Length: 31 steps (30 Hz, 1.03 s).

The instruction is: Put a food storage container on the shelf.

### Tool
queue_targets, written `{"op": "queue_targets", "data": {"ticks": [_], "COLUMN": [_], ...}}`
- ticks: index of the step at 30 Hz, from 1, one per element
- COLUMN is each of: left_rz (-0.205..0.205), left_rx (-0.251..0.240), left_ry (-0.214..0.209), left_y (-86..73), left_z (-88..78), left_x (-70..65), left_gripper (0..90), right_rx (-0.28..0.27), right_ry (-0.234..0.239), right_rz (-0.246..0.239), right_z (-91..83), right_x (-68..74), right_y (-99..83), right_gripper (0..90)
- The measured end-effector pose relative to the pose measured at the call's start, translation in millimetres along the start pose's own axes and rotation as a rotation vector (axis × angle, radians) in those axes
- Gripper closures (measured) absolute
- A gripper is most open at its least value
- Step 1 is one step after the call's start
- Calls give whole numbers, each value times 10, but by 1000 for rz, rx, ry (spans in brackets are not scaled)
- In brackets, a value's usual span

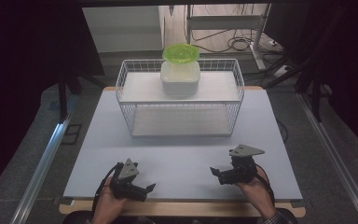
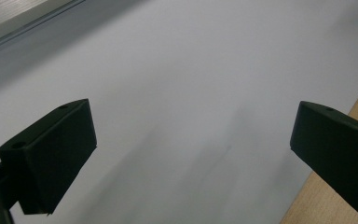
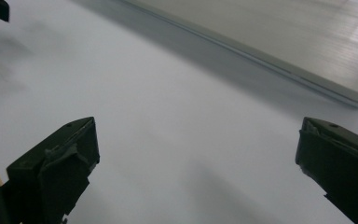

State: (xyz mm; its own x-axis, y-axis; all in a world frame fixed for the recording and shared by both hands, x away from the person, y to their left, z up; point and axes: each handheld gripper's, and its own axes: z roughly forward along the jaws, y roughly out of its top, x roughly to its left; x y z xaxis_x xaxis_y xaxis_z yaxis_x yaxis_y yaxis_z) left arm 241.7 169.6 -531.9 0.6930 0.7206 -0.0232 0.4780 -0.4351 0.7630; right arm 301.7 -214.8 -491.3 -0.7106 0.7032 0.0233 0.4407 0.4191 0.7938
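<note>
- A white wire basket (image 1: 123,88) is standing at the far middle of the table (image 1: 93,154).
- A white tub (image 1: 180,79) is sitting on the basket's upper shelf, with a green lidded container (image 1: 181,52) resting on top of it.
- The left gripper (image 1: 150,187) is lying near the front edge, its fingers (image 2: 51,154) spread wide, gripping nothing.
- The right gripper (image 1: 214,171) is lying likewise, fingers (image 3: 60,163) wide apart and empty, well apart from the basket.

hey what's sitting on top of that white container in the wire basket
A green lid rests tilted on the white container, which stands on the wire basket shelf. The container's contents are hidden.
</note>
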Motion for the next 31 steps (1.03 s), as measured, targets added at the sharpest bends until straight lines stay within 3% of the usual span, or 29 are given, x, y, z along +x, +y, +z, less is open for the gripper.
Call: {"op": "queue_targets", "data": {"ticks": [18,31], "left_rz": [-2,-3], "left_rx": [5,9], "left_ry": [1,1], "left_y": [-6,-6], "left_z": [11,19], "left_x": [10,12], "left_gripper": [0,0], "right_rx": [81,123], "right_ry": [-21,-28], "right_rz": [8,-7], "right_z": [-46,-8], "right_x": [-16,-5], "right_y": [-220,-258], "right_gripper": [0,0]}}
